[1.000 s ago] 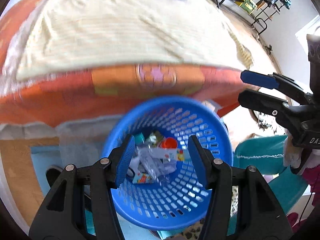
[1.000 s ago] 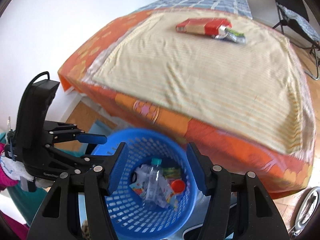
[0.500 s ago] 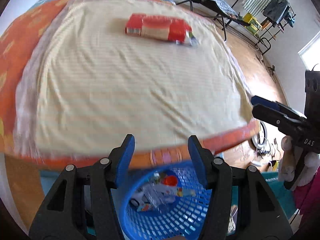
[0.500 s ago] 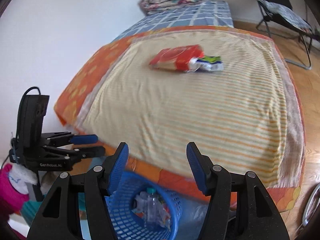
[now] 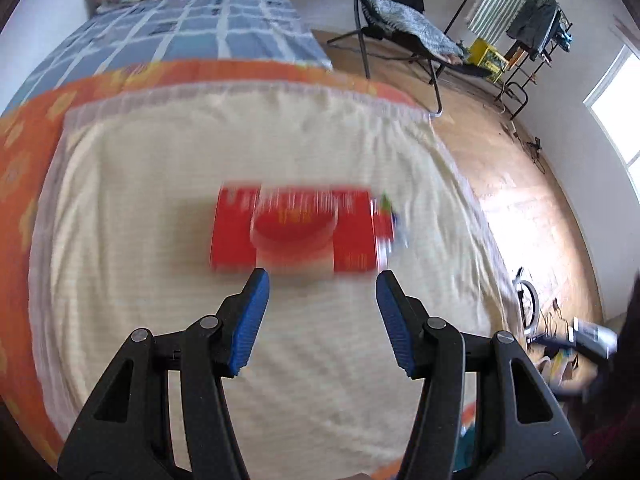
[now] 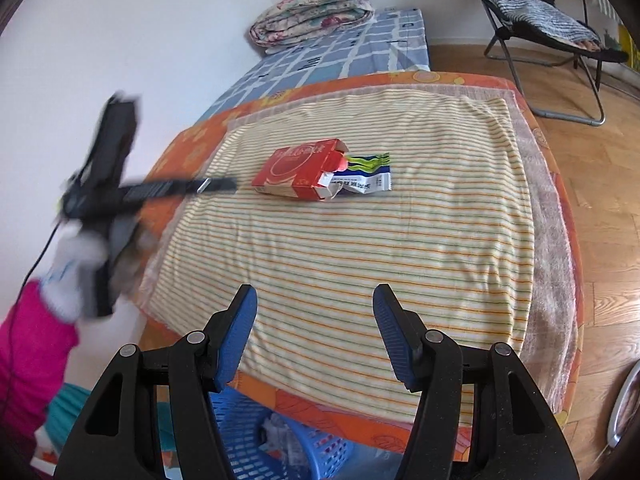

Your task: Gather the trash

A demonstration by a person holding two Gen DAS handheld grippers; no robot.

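Left gripper (image 5: 320, 278) spread wide, hovering just short of the red carton (image 6: 298, 172); right gripper (image 6: 314, 294) likewise spread, holding nothing, well back over the striped blanket (image 6: 360, 248). Carton lay flat mid-bed, end flaps torn open, touching a crinkled wrapper (image 6: 362, 176). Probably light, hollow, easily crushed; best pinched across the short sides. Print too small to read. Blue basket (image 6: 248, 440) below the bed's edge.

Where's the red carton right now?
The red carton lies on the striped blanket mid-bed, its open end touching a white-and-green wrapper on its right. The left tool is open just short of it.
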